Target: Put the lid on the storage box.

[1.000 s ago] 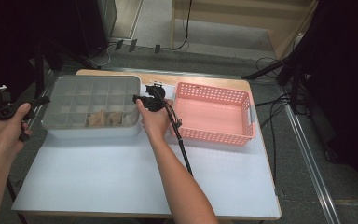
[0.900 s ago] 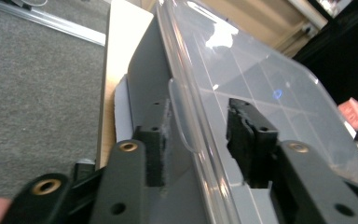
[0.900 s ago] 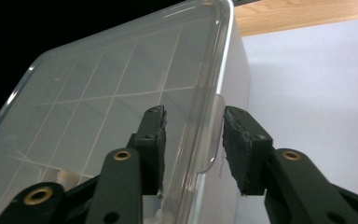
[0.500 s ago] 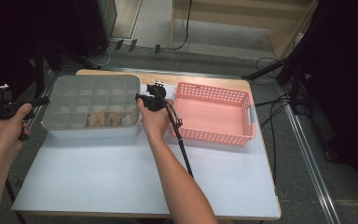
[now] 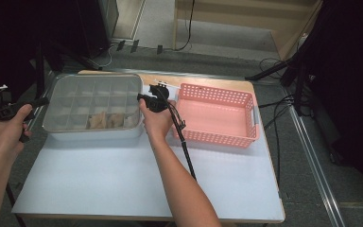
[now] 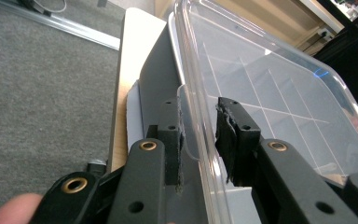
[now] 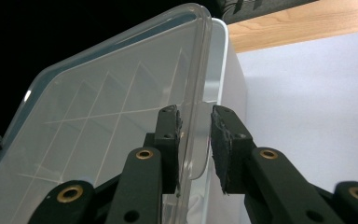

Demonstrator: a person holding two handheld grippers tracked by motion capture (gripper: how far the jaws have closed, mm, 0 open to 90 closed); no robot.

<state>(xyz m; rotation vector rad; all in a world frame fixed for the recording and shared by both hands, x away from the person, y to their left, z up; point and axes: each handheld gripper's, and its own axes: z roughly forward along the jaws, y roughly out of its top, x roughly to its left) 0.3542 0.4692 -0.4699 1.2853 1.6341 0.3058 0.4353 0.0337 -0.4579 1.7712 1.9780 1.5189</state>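
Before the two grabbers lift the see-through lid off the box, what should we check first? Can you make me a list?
1. Left gripper has the lid tab between its jaws: ok. The jaws have just been closing, but one pad still shows a gap.
2. Right gripper has the opposite tab between its jaws: ok. They have just been closing too; a small gap shows on one side.
3. Firm pinch on both tabs: cannot tell.
4. Lid sits flat on the box: ok.
5. Pink basket stands clear of the box: ok.
6. Nothing lying on top of the lid: ok.
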